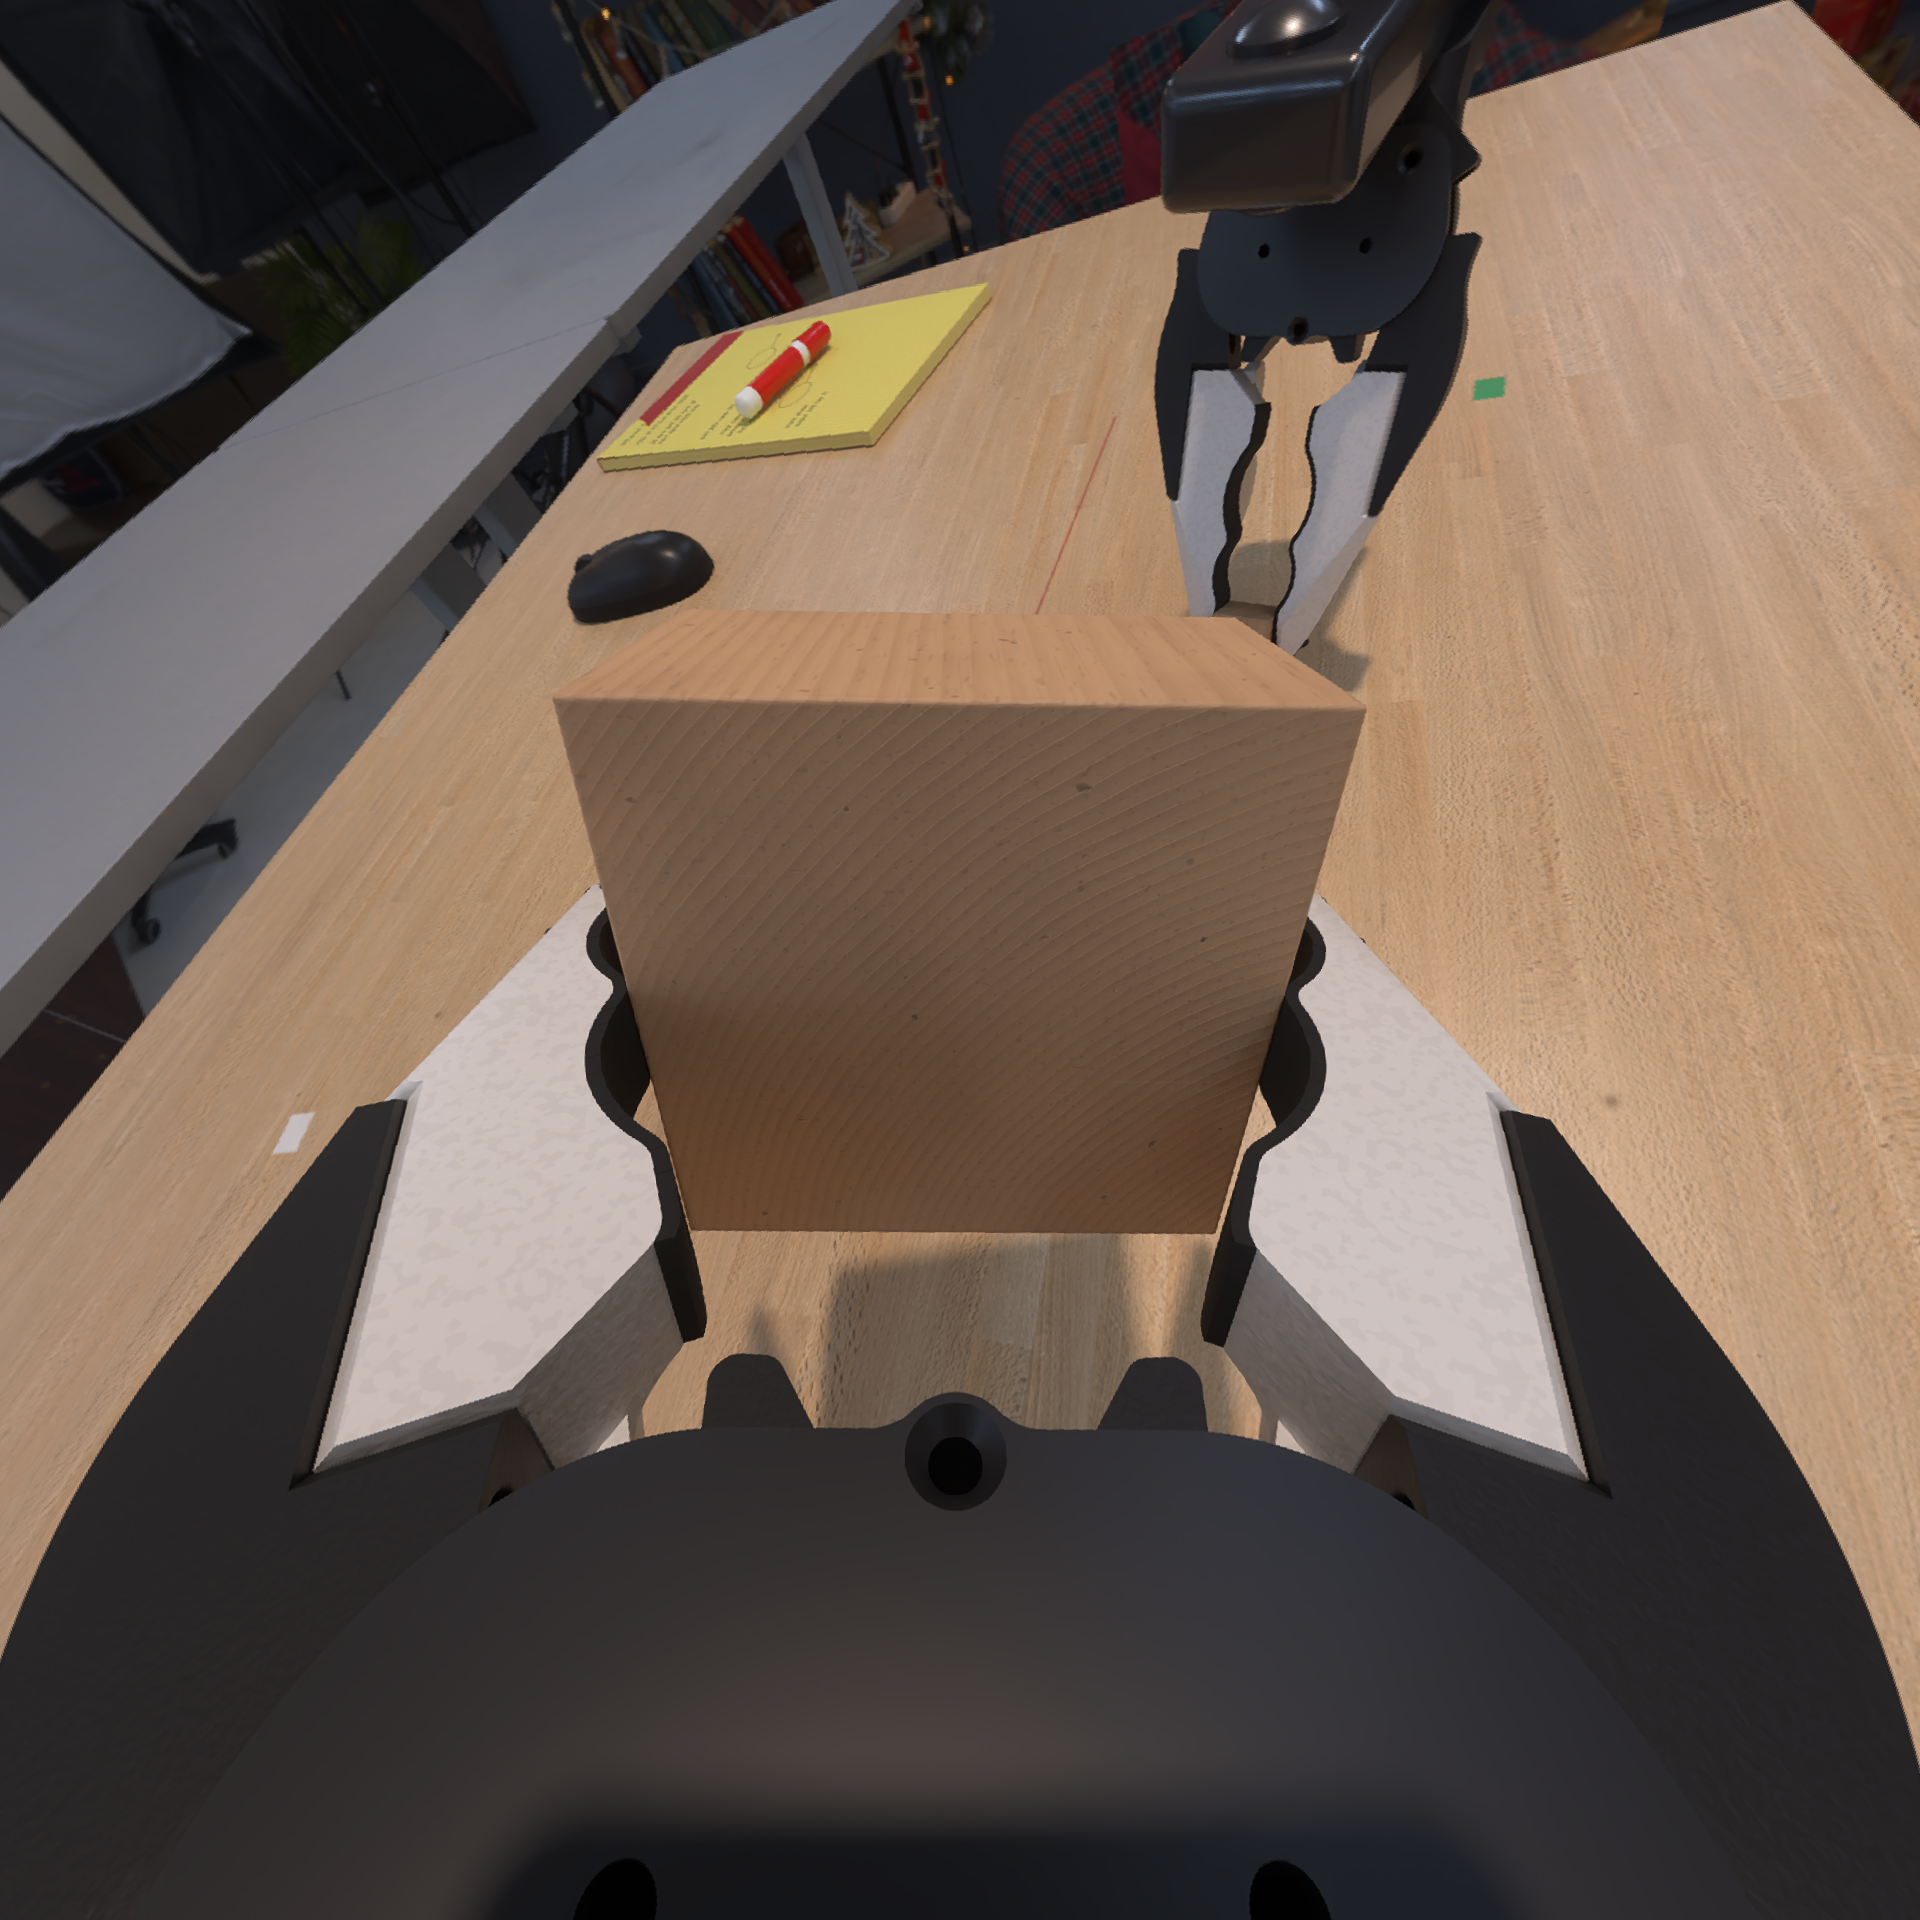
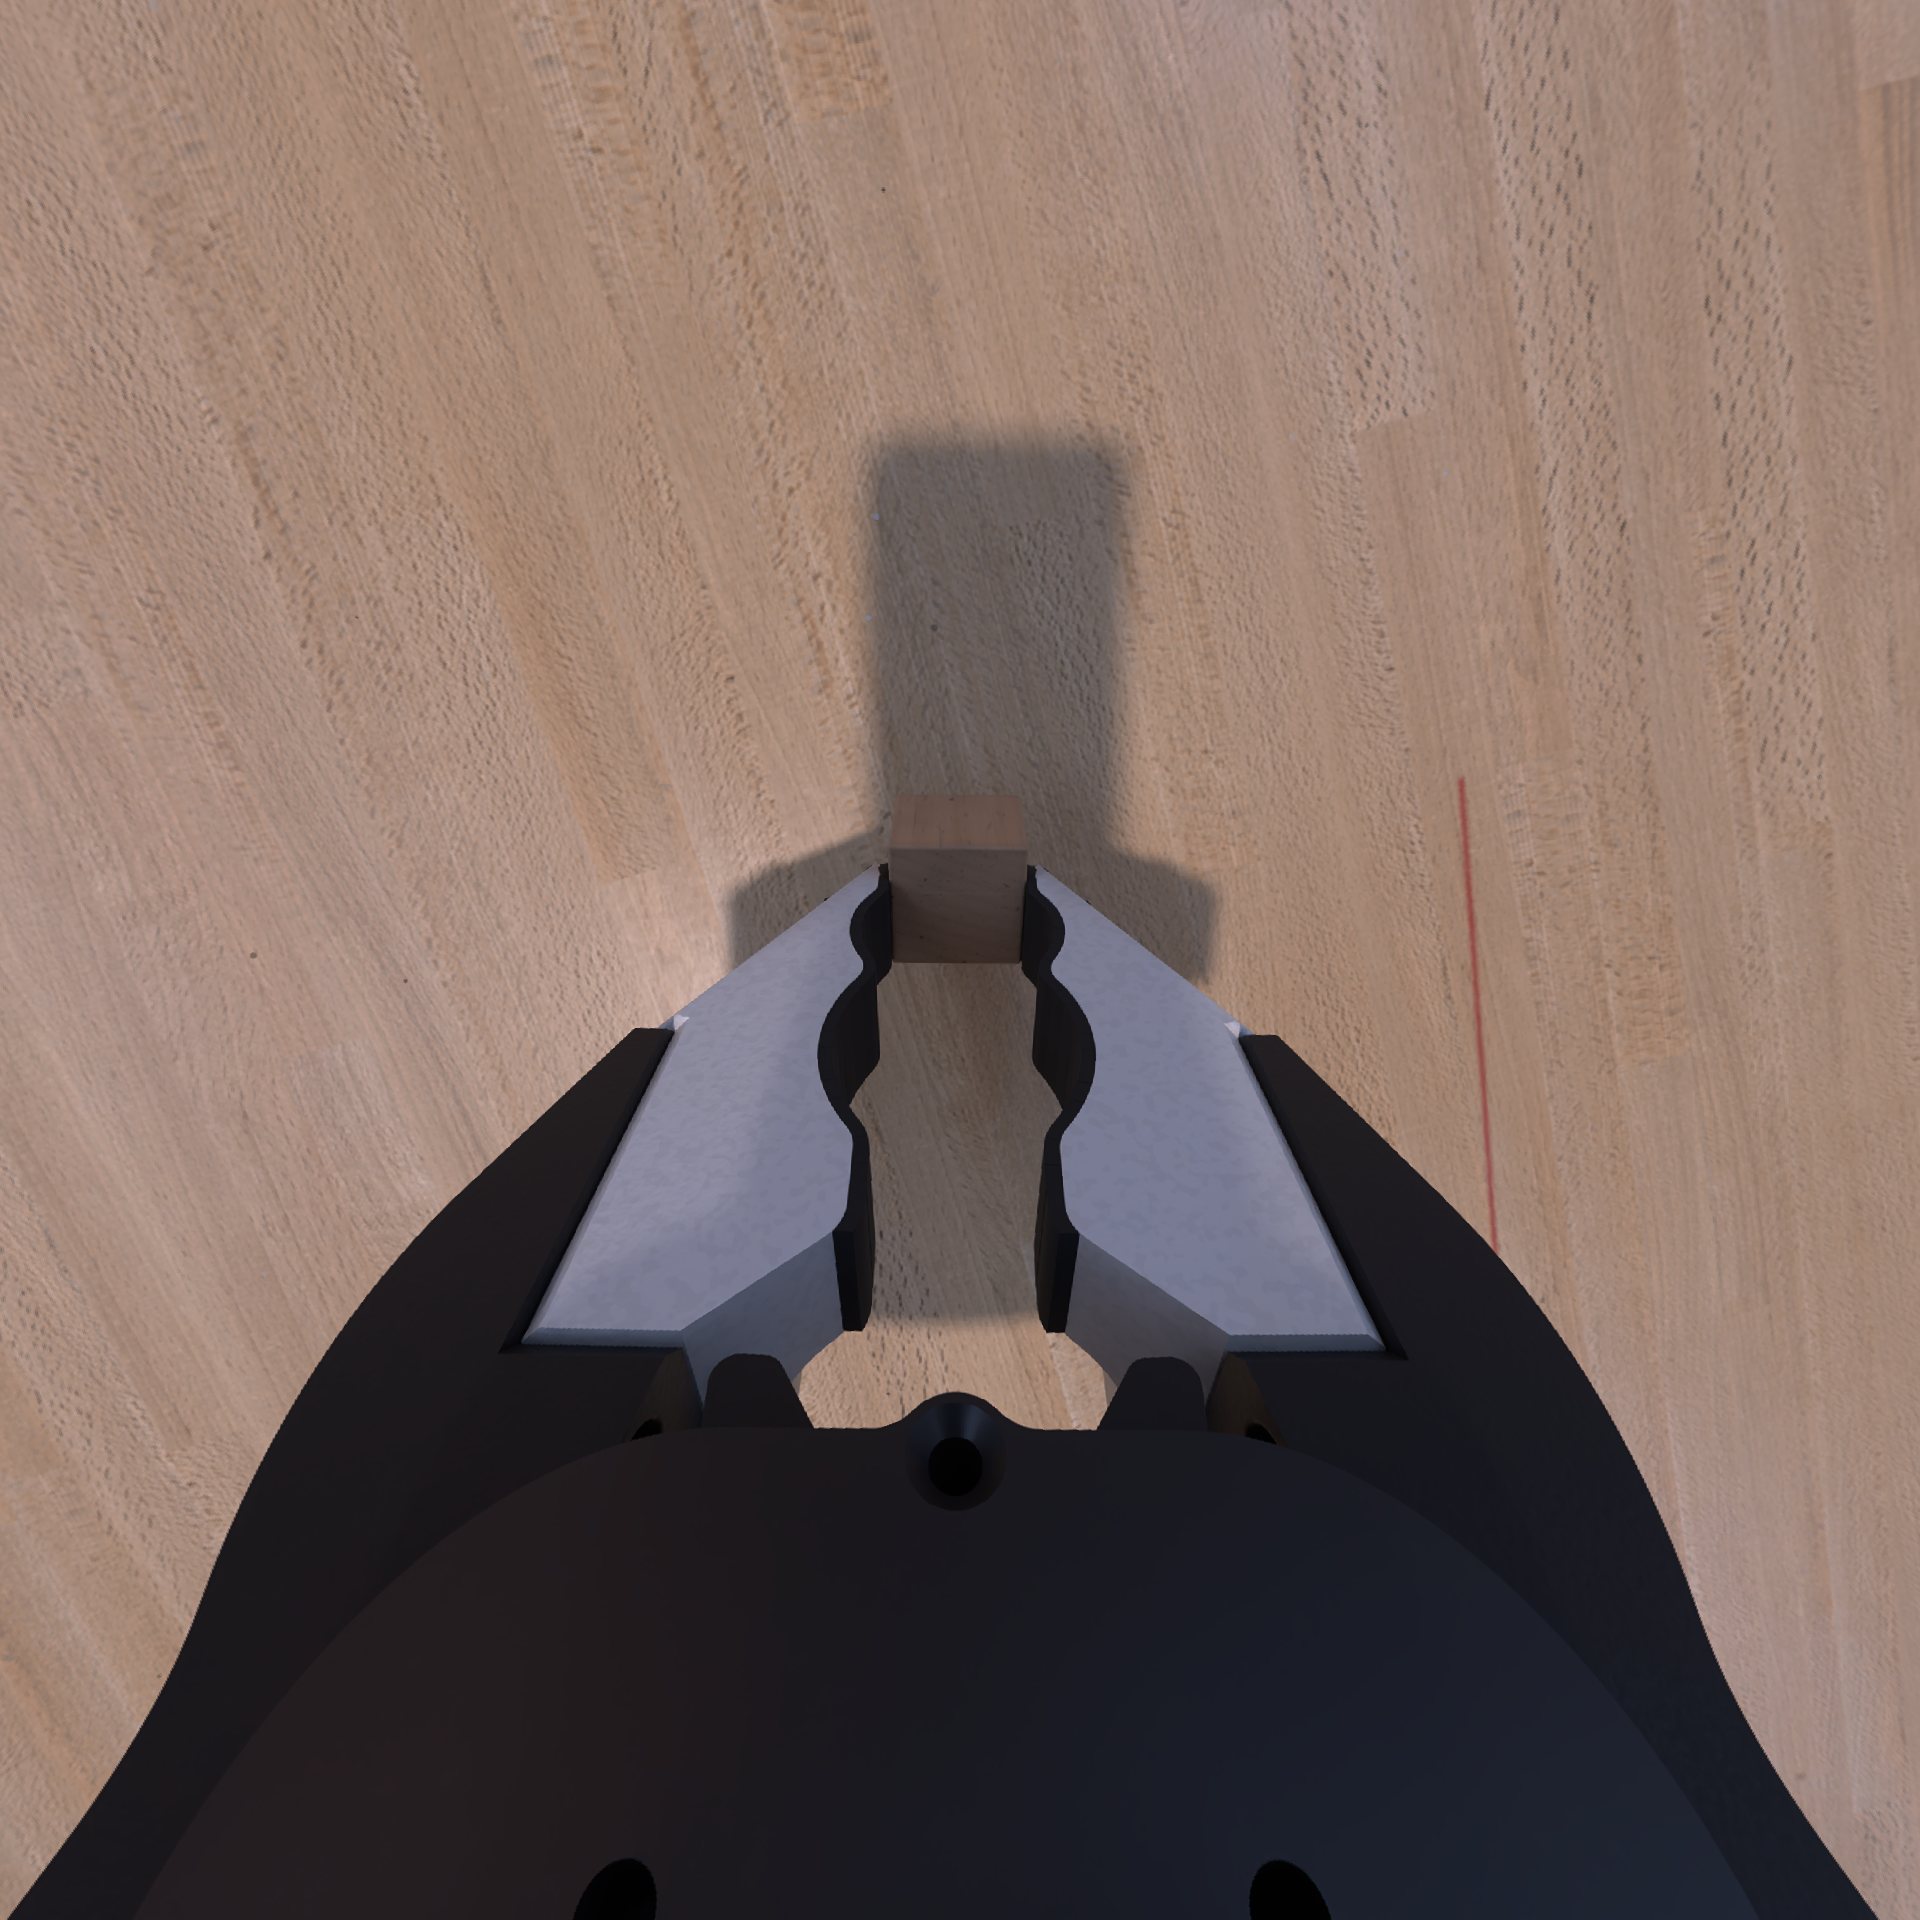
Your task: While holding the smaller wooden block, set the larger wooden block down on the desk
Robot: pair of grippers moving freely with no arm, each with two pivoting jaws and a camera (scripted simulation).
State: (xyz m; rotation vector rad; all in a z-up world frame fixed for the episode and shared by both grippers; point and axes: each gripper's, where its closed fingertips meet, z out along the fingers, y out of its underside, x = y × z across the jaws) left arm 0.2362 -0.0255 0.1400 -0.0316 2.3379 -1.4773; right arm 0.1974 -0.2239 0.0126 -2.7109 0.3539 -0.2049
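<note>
My left gripper (image 1: 956, 920) is shut on the larger wooden block (image 1: 956, 935); its pads press both sides. The block is upright, and a shadow under it suggests it hangs slightly above the light wooden desk (image 1: 1662, 831). My right gripper (image 2: 956, 878) is shut on the smaller wooden block (image 2: 956, 904), a little cube pinched at the fingertips above the desk (image 2: 416, 520), where it casts a shadow. In the left wrist view the right gripper (image 1: 1257, 608) points down just behind the larger block's far right corner, and the small block (image 1: 1252, 615) barely shows.
A yellow notepad (image 1: 800, 384) with a red and white marker (image 1: 784, 366) lies at the far left, and a black mouse (image 1: 639, 575) sits nearer. A grey table (image 1: 312, 468) runs along the left. A thin red line (image 2: 1475, 1008) marks the desk.
</note>
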